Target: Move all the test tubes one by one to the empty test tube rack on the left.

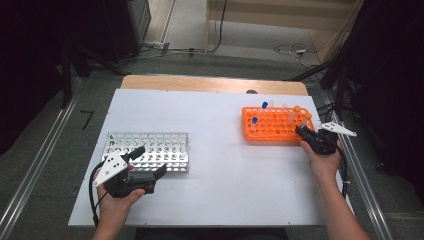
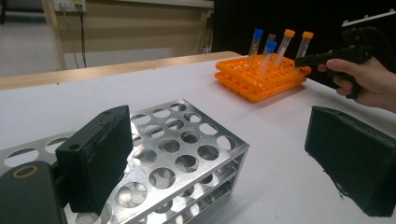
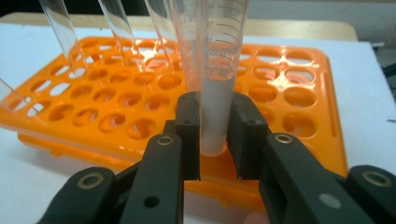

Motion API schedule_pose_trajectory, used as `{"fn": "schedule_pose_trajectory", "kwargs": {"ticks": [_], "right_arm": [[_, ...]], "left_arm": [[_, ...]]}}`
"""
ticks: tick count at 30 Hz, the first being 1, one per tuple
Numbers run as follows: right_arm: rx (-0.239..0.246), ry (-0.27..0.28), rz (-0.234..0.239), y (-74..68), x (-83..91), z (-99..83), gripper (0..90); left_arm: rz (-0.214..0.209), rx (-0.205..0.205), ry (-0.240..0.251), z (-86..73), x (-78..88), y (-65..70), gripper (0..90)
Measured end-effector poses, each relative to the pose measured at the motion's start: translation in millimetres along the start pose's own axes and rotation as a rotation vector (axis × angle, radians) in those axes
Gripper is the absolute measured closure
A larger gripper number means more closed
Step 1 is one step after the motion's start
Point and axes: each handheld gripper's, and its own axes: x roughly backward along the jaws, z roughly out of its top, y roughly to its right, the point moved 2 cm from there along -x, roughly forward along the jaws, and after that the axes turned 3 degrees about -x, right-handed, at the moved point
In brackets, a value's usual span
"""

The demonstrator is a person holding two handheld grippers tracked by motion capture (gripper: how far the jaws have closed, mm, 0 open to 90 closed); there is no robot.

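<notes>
The right gripper [image 3: 214,140] has its jaws clamped on a clear tube [image 3: 219,74] standing at the orange rack's [image 3: 303,88] near edge, likely for lifting, while the left gripper [image 1: 145,167], wide open and empty, waits beside the metal rack [image 1: 150,150].

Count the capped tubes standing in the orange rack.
5, though another may be hidden. Two blue-capped tubes stand toward the rack's middle, a pale-capped one behind them, and two orange-capped ones at the end nearest the right gripper.
</notes>
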Motion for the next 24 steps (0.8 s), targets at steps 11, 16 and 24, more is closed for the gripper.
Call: {"fn": "schedule_pose_trajectory", "kwargs": {"ticks": [11,16,24], "right_arm": [[0.011,0.059,0.032,-11.7,25.2,11.1,73.5],[0.039,0.039,0.09,-27.5,35.0,11.7,73.5],[0.094,0.02,0.162,-59.0,47.6,12.3,73.6]], "left_arm": [[-0.014,-0.011,0.001,6.5,-3.2,3.9,9.7],[-0.028,-0.017,0.001,10.1,-7.5,8.5,8.3],[-0.054,-0.028,-0.011,17.7,-14.8,18.5,2.5]]}}
